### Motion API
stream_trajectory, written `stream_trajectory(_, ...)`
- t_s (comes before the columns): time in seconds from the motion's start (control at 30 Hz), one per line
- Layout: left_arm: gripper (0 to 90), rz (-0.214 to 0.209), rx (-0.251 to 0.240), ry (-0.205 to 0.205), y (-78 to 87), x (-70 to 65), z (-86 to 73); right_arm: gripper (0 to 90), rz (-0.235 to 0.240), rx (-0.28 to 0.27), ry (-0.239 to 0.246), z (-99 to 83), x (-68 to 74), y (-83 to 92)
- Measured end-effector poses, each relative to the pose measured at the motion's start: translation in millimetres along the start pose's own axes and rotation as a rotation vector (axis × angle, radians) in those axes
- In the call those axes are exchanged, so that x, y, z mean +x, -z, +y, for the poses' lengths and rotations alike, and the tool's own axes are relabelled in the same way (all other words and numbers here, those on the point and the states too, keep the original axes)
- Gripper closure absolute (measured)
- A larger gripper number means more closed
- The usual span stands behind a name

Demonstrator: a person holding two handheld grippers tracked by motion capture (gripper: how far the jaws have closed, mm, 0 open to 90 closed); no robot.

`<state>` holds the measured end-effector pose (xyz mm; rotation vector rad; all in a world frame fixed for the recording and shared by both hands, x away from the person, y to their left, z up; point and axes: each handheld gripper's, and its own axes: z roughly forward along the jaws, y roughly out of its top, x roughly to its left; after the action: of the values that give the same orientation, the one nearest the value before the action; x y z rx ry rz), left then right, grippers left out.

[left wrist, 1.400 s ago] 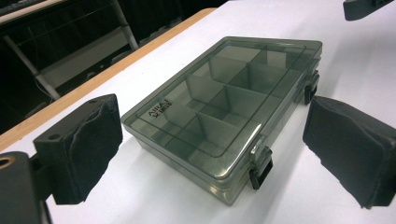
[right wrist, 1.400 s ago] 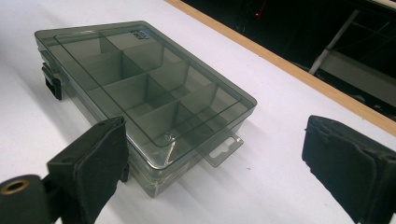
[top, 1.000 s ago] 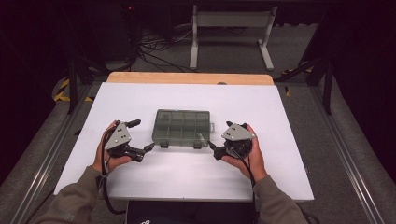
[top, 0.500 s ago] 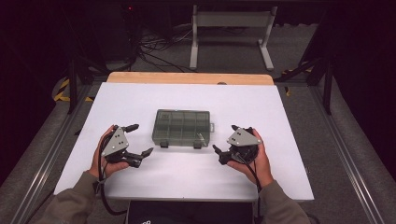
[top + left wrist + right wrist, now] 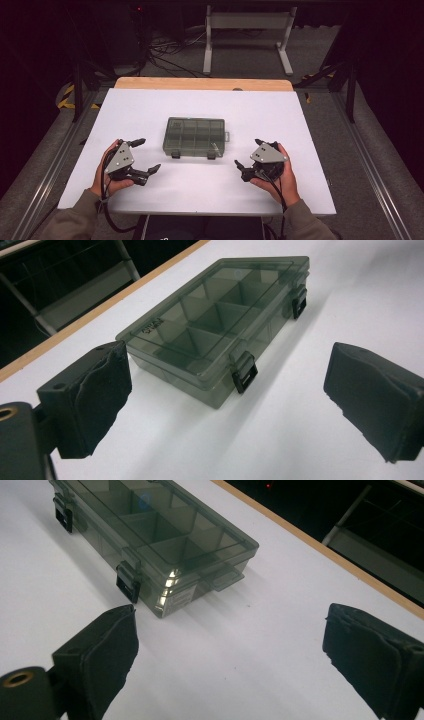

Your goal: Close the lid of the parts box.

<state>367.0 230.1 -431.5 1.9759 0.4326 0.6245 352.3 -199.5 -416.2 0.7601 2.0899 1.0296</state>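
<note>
Lying flat with its lid closed, one smoky compartment box [image 5: 195,137] sits on the white table [image 5: 310,125] (two black latches [image 5: 244,372] on its near edge, both fastened). Two grippers flank the box without touching it: the left gripper [image 5: 145,156] near its near-left corner, the right gripper [image 5: 249,154] near its near-right corner. Both have their jaws spread wide, holding nothing.

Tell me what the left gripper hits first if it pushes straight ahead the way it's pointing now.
Most likely the organizer box: it lies ahead of the open left gripper, its near latched side closest, with bare white table before it. Depth is uncertain.
</note>
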Motion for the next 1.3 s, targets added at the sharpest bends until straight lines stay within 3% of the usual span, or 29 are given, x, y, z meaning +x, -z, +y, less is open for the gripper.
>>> stream_trajectory(0.67, 5.8, 0.004, 0.028, 0.043, 14.9, -2.3, -17.1, 5.9, -0.06, 0.003, -0.008, -30.6, -6.5, 21.3)
stream_trajectory(0.9, 5.7, 0.008, 0.049, 0.057, 21.8, -2.8, -24.8, 6.0, -0.058, -0.008, -0.036, -39.8, -9.1, 25.4)
stream_trajectory(1.1, 5.3, 0.011, 0.05, 0.074, 25.5, -4.1, -28.7, 6.1, -0.052, -0.01, -0.031, -40.0, -8.3, 23.8)
stream_trajectory(1.3, 5.3, 0.008, 0.052, 0.059, 22.9, -7.6, -26.8, 6.1, -0.048, -0.007, -0.02, -40.1, -4.9, 22.7)
